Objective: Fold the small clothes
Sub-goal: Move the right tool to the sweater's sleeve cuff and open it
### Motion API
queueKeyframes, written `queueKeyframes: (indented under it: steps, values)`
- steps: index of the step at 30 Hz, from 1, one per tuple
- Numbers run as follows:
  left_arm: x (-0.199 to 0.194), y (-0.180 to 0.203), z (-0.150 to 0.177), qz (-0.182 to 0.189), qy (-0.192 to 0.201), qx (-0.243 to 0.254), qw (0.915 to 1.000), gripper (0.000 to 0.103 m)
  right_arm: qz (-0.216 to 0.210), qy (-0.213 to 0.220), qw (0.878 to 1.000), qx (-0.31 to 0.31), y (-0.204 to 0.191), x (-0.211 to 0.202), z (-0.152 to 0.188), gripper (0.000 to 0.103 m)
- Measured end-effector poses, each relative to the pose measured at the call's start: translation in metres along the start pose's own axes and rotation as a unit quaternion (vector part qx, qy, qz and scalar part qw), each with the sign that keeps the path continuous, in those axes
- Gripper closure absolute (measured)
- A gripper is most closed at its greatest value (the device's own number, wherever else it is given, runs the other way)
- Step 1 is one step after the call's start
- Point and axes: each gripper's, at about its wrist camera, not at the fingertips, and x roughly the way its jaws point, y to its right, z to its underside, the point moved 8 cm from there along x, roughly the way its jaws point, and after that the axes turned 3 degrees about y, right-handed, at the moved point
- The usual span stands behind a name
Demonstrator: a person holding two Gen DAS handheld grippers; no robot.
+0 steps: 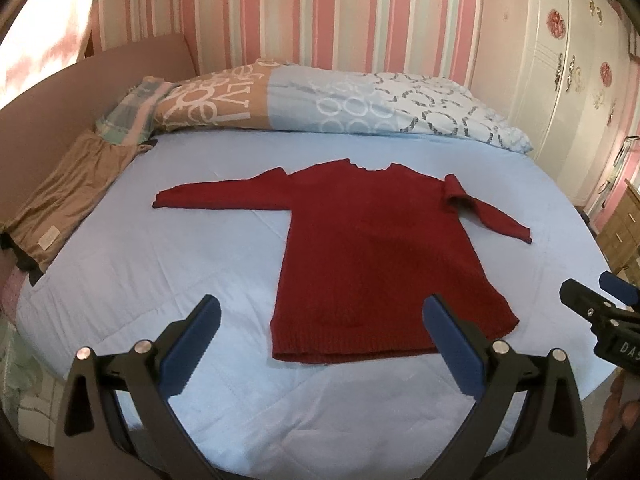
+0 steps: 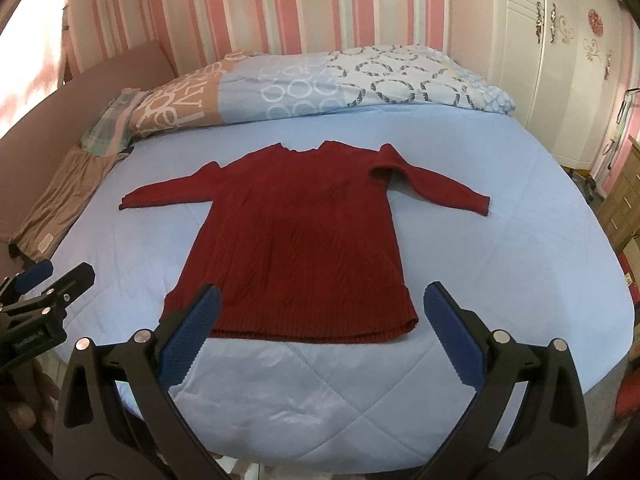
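A small dark red knitted sweater lies flat on the light blue bedspread, neck toward the pillows, hem toward me. Its left sleeve stretches straight out; the right sleeve is bunched up at the shoulder and angles down. My left gripper hovers open just short of the hem, nothing between its blue pads. My right gripper is also open, at the hem's near edge, holding nothing. Each gripper shows at the edge of the other's view: the right gripper and the left gripper.
Patterned pillows lie across the head of the bed. A folded brown garment sits at the left edge by a pink headboard. A white wardrobe and a wooden dresser stand on the right.
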Motion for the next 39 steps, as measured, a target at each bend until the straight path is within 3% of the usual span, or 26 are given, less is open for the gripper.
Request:
queueKeyframes:
  steps: [15, 27, 33, 39]
  values:
    - [0.034, 0.003, -0.014, -0.01, -0.005, 0.004, 0.9999, 0.002, 0.017, -0.008, 1.0, 0.0, 0.024, 0.035, -0.022, 0.003]
    - [0.087, 0.014, -0.041, -0.016, -0.007, 0.016, 0.9997, 0.002, 0.044, 0.01, 0.999, -0.019, 0.059, 0.077, -0.054, 0.003]
    - [0.128, 0.031, -0.062, -0.015, -0.004, 0.026, 0.9995, 0.002, 0.057, 0.023, 0.998, -0.012, 0.096, 0.114, -0.074, 0.003]
    - [0.184, 0.049, -0.084, -0.011, 0.004, 0.029, 0.9995, 0.002, 0.097, 0.037, 0.994, 0.036, 0.171, 0.168, -0.091, 0.003]
